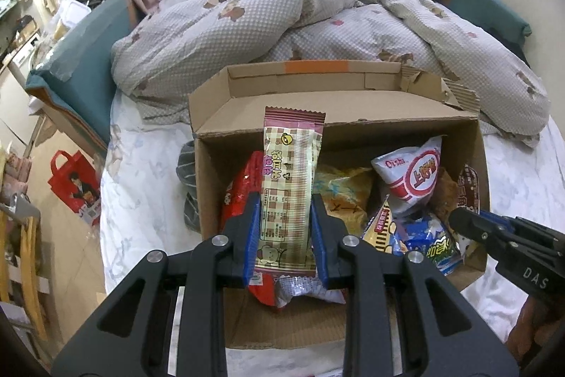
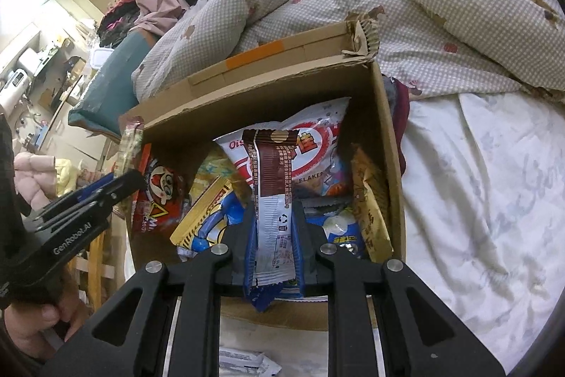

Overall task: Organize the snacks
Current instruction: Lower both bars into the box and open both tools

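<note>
While both of our grippers have a packet pinched between their blue pads, neither packet has yet gone into the box. Our left gripper (image 1: 286, 218) is closed narrowly on a long checked wafer packet (image 1: 291, 172), which stands up between the fingers and reaches well past their tips, over the box's left half. Our right gripper (image 2: 273, 228) is closed just as narrowly on a brown-and-white bar (image 2: 272, 186), also sticking out beyond the tips, over the box's right half.

Just below and ahead of the fingers sits the open cardboard box (image 1: 473, 165), resting on the bed's white sheet (image 2: 476, 200). It already holds a good heap: a red packet (image 1: 243, 186) beside our left fingers, a yellow bag (image 1: 346, 193) ahead of them, the white-and-red flakes bag (image 1: 413, 179) further right, a blue packet (image 2: 339, 228) and a gold one (image 2: 370, 211) next to our right fingers. So we judge most of the sorting done, with these two packets still to be let go into the box.

Behind our right fingers, on the sheet outside the box's near wall, a pale wrapper (image 2: 247, 363) still lies; it probably remains to be collected. Beyond the box lies a rumpled checked duvet (image 1: 282, 16).
</note>
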The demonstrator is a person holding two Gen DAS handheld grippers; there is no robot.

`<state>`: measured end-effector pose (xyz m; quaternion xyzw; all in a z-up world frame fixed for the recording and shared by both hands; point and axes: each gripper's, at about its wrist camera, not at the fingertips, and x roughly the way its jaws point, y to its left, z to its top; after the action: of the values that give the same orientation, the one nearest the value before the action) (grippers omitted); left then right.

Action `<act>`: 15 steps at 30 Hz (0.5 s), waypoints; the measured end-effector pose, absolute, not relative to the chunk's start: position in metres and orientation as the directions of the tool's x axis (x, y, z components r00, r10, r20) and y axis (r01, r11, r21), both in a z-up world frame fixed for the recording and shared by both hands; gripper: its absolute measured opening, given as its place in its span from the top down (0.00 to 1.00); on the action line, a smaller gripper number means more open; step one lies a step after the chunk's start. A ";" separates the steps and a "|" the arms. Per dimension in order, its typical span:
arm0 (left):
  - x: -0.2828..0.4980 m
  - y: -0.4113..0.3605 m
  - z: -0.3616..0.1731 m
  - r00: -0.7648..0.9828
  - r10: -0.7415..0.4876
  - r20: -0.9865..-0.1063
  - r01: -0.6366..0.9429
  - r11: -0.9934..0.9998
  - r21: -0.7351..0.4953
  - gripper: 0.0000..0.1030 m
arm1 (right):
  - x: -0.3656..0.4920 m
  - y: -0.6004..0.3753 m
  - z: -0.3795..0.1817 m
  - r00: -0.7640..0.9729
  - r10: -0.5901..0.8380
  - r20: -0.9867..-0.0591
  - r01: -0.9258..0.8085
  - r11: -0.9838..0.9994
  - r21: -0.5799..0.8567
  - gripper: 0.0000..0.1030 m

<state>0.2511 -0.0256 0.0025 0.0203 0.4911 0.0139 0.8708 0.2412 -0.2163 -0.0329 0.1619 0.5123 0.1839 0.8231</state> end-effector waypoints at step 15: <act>0.245 -0.016 0.004 0.512 -0.016 -0.859 -0.033 0.999 -0.038 0.32 | 0.243 -0.227 -0.029 0.447 0.493 -0.746 -0.073 0.852 0.519 0.66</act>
<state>0.2450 -0.0161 0.0035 -0.0248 0.4940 0.0051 0.8691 0.2431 -0.2274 -0.0289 0.2112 0.4970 0.1718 0.8239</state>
